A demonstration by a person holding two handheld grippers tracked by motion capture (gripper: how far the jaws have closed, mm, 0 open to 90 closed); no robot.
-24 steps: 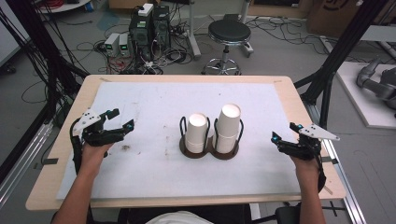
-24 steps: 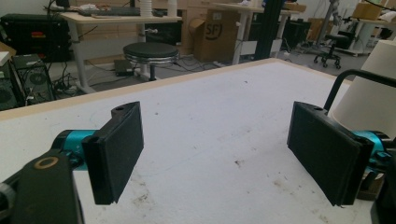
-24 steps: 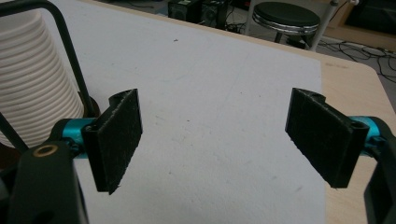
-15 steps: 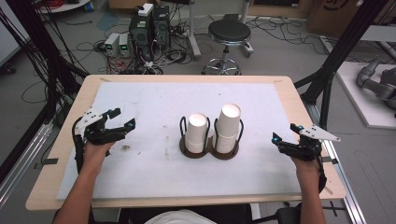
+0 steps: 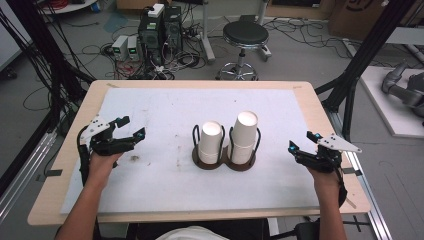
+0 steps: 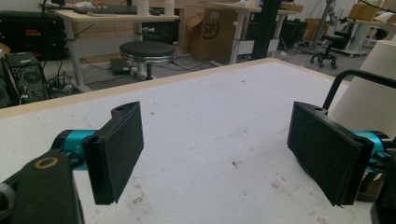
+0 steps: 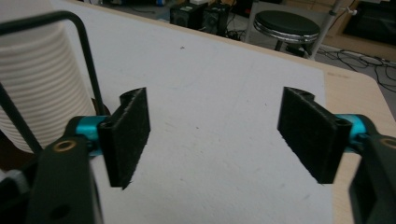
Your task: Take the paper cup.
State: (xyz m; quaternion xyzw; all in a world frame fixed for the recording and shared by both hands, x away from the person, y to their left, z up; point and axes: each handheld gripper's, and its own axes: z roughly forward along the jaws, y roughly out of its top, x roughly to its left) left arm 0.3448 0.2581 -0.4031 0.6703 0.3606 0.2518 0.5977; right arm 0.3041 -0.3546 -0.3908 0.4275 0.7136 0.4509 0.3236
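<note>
Two stacks of white paper cups stand upside down in a dark two-ring holder [image 5: 223,161] at the table's middle: a shorter left stack [image 5: 211,142] and a taller right stack [image 5: 245,136]. My left gripper [image 5: 131,127] hovers over the white mat to their left, open and empty; in the left gripper view its pads [image 6: 120,149] stand wide apart with a cup stack [image 6: 369,98] at the right edge. My right gripper [image 5: 302,142] is open near the table's right side, with nothing between its pads [image 7: 312,133]. The ribbed cup stack [image 7: 39,81] shows at its left.
A white mat [image 5: 165,120] covers most of the wooden table [image 5: 70,150]. Behind the table stand a black stool [image 5: 245,36], computer boxes [image 5: 159,27] and tangled cables on the floor. Black frame posts rise on both sides.
</note>
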